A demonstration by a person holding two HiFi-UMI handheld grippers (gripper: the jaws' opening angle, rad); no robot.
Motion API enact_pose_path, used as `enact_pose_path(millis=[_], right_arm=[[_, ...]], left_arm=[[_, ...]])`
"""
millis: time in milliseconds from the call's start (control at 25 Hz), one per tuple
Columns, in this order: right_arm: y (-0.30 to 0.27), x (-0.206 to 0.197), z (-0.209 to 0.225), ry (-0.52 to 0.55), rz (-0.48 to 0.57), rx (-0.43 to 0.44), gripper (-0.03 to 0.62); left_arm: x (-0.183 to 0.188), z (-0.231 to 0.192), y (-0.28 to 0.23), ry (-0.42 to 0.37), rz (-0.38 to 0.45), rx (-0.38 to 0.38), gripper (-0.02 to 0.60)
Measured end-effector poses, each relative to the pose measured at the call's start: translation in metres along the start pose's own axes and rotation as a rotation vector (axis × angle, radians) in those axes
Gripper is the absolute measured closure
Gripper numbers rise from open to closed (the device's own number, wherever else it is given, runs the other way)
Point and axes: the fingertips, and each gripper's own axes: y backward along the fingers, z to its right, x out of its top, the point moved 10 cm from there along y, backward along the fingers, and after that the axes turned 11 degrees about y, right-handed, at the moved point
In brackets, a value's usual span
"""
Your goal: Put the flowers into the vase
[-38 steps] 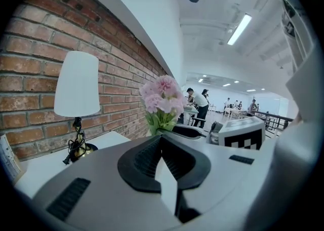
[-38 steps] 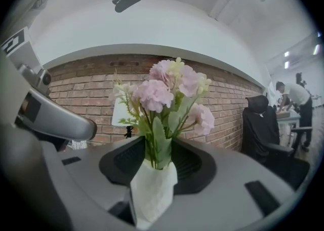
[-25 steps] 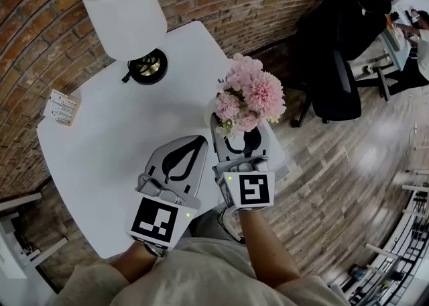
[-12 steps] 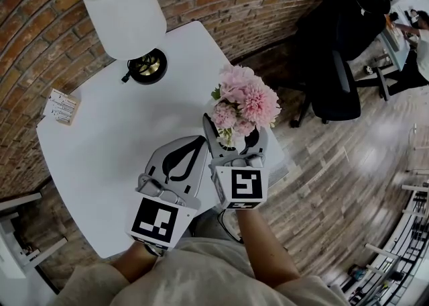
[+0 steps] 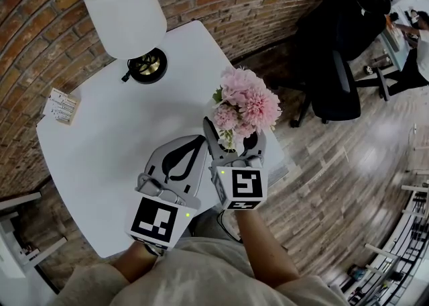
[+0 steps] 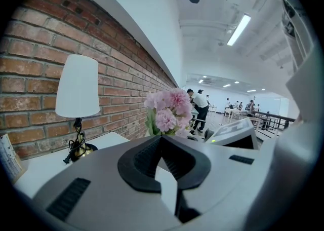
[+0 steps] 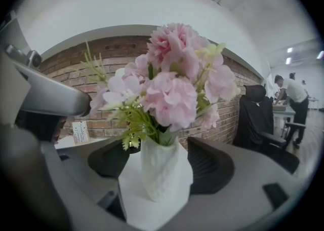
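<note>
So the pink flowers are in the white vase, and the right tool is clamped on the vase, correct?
Not clamped: the right gripper view shows the right tool open, jaws having just opened, with the white vase between them. The pink flowers are in the vase.

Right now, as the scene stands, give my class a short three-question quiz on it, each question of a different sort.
1. True or false: the flowers already stand in the vase.
2. What is between the right gripper's fingers? A lamp, B vase, C card.
3. Fill in: the left gripper's fingers are ___, with nothing between them.
Key: 1 true. 2 B; these fingers have just been opening, with the vase between them. 3 shut.
</note>
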Motion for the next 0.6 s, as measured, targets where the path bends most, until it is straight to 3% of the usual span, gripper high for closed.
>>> enact_pose_path(millis=[360,600], right_arm=[[0.023,-0.001,-0.002,-0.001,0.023,-0.009,0.261],[0.041,0.002,-0.001,0.007,0.036,-0.035,0.383]], left_arm=[[0.000,0.003,0.003,-0.005,0.011,-0.007,0.574],[0.001,0.007,0.007,-0.013,0.017,-0.020,0.574]])
